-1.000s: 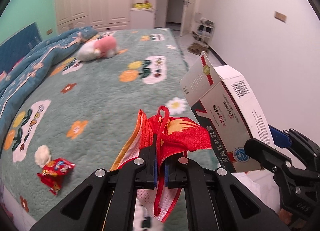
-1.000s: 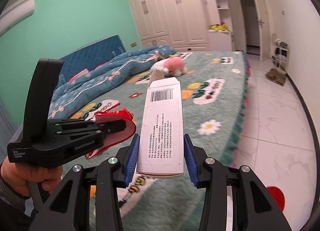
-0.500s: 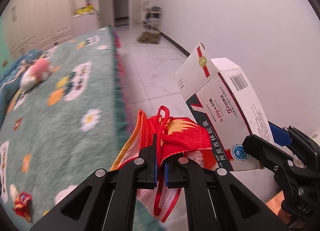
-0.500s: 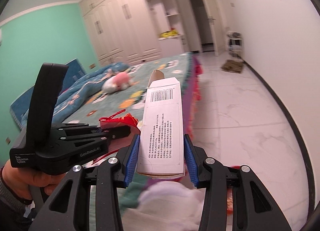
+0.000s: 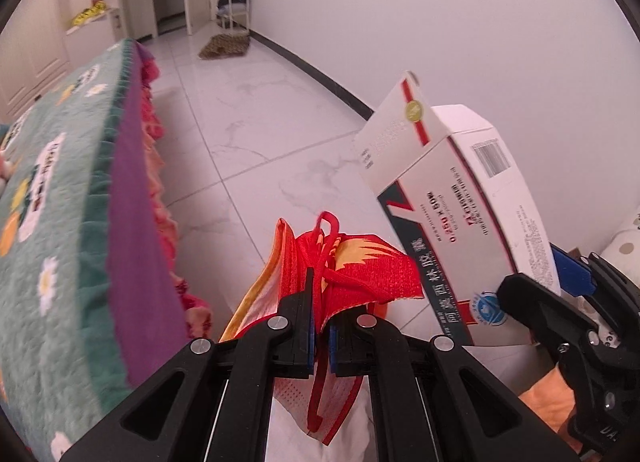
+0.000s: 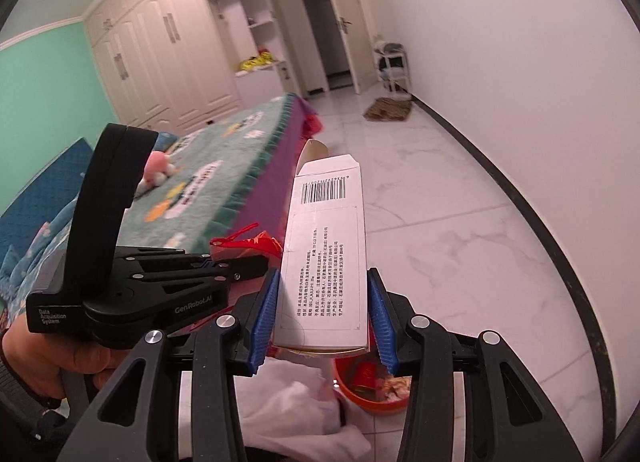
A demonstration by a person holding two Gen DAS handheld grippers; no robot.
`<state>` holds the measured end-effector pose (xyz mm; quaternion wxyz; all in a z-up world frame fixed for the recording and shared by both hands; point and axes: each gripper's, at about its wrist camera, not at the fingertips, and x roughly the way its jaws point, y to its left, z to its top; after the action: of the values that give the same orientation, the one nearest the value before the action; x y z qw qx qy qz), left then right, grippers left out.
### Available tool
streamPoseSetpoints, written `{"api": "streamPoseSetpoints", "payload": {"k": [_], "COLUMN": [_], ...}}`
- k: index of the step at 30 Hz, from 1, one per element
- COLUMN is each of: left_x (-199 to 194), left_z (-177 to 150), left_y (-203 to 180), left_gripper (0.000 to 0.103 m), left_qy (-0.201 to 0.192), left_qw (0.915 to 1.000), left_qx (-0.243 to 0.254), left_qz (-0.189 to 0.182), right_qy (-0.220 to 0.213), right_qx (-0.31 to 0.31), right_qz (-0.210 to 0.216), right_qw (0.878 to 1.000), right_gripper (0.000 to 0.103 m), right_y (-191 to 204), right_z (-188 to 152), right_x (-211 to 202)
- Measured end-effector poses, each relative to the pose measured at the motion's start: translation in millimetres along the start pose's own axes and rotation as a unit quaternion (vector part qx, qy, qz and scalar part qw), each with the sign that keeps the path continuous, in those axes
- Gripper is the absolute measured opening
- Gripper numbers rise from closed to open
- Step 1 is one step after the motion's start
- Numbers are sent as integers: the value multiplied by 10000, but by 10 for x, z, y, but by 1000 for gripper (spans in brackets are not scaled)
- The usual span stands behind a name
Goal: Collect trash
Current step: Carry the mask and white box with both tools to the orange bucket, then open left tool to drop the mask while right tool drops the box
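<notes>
Red soft cloth face mask (image 5: pixel 352 274), limp and light, hangs pinched in left gripper (image 5: pixel 320 326); stiff white cardboard medicine box (image 6: pixel 326 258), crushable, sits clamped by its sides in right gripper (image 6: pixel 322 314) above orange bin (image 6: pixel 370 390).

Both wrist views close behind jaws, angled floorward, sharing bed edge (image 5: pixel 120 190)
</notes>
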<state>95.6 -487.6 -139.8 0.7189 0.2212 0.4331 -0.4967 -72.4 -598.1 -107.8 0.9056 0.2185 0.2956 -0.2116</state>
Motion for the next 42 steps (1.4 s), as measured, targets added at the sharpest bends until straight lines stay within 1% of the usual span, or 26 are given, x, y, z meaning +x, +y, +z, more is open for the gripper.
{"api": "streamPoseSetpoints", "payload": {"k": [4,9,13,19,21,22,23,24,25,28,31,34,40,42], "left_x": [318,698,958,1294,1337,1352,1372,1385,1398,1436,1460,1452,1474,1470], "left_z": [63,78,46,8,-7,1,-3,-6,-10,-24,-25,-35,-69,-70], "left_y": [-81,-88,-139,-180,-211,-194,-200,-208,-213,-232,-217,-215,-206,-212], "left_gripper": [6,6,6,6,12,19,32,38,42,42,42,51,59,60], "left_qy": [232,540,756,1085,1125,1126,1157,1176,1184,1217,1265,1285,1349,1347], "left_qw": [9996,9980,9964,9930,9926,9926,9921,9918,9917,9919,9915,9913,9906,9906], "left_qx": [-3,-68,-104,-145,-161,-168,-175,-182,-165,-61,-87,-92,-72,-51], "left_qz": [-133,-318,-369,-442,-429,-432,-445,-458,-467,-352,-285,-272,-219,-234], "right_qy": [117,214,340,453,482,497,504,509,514,543,583,624,639,651], "right_qx": [140,265,381,499,522,545,556,566,573,598,600,608,566,560], "right_qz": [-165,-372,-492,-579,-608,-619,-626,-628,-636,-640,-639,-631,-583,-554], "right_qw": [9997,9987,9975,9960,9956,9954,9952,9951,9950,9947,9944,9942,9946,9948], "right_gripper": [43,43,43,43,43,43,43,43,43,43,43,43,43,43], "right_y": [-220,-394,-549,-631,-657,-675,-679,-681,-694,-696,-709,-705,-654,-687], "right_z": [-37,-59,-93,-113,-110,-117,-129,-140,-139,-157,-173,-178,-164,-177], "right_x": [154,341,495,671,735,763,771,782,801,839,869,900,929,938]}}
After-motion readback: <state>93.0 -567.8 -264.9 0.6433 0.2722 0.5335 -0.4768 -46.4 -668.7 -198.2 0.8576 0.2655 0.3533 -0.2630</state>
